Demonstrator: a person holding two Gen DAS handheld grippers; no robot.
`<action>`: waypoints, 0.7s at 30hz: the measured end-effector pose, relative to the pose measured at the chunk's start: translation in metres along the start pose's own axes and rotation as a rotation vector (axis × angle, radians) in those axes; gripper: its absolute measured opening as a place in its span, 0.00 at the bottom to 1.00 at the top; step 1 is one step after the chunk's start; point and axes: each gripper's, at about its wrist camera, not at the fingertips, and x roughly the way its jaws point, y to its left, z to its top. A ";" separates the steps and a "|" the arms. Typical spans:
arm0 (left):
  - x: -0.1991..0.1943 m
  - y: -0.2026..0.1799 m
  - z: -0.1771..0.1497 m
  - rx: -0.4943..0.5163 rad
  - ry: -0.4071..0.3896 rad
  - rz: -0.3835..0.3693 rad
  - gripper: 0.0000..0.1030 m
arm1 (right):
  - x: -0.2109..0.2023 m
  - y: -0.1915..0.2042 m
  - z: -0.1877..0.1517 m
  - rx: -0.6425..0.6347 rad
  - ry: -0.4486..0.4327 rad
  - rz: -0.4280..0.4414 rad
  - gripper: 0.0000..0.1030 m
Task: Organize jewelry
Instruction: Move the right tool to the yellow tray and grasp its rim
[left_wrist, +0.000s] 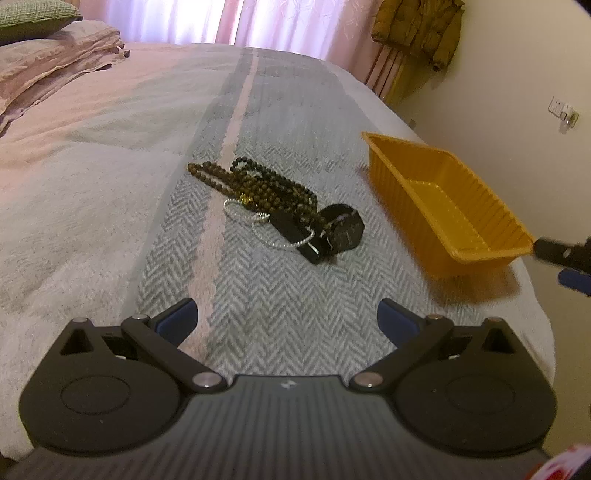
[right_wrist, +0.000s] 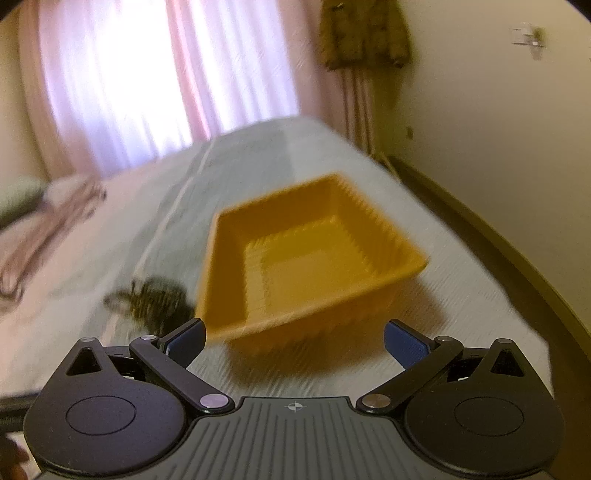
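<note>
A pile of jewelry lies on the bed: brown bead strands (left_wrist: 258, 186), a silver bracelet (left_wrist: 280, 236) and a black watch (left_wrist: 332, 230). An empty orange plastic tray (left_wrist: 443, 199) stands to its right near the bed's edge. My left gripper (left_wrist: 288, 319) is open and empty, short of the pile. My right gripper (right_wrist: 295, 341) is open and empty just in front of the tray (right_wrist: 306, 254); its view is blurred, with the jewelry (right_wrist: 151, 299) to the left. The right gripper's tip (left_wrist: 565, 254) shows at the tray's near corner.
The bed has a grey herringbone blanket (left_wrist: 277, 314) with a pink stripe. Folded pink bedding (left_wrist: 55, 62) and a pillow lie at the far left. A wall, a hanging brown jacket (left_wrist: 417, 26) and pink curtains stand beyond the bed. The bed's right edge drops off by the tray.
</note>
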 end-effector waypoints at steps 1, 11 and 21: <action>0.001 0.001 0.002 -0.003 -0.001 -0.003 0.99 | 0.000 -0.010 0.007 0.018 -0.011 -0.002 0.99; 0.019 0.018 0.016 -0.081 0.005 -0.071 0.99 | 0.055 -0.097 0.064 0.053 0.082 0.007 0.58; 0.040 0.018 0.015 -0.081 0.009 -0.107 0.99 | 0.101 -0.114 0.060 -0.008 0.173 0.061 0.23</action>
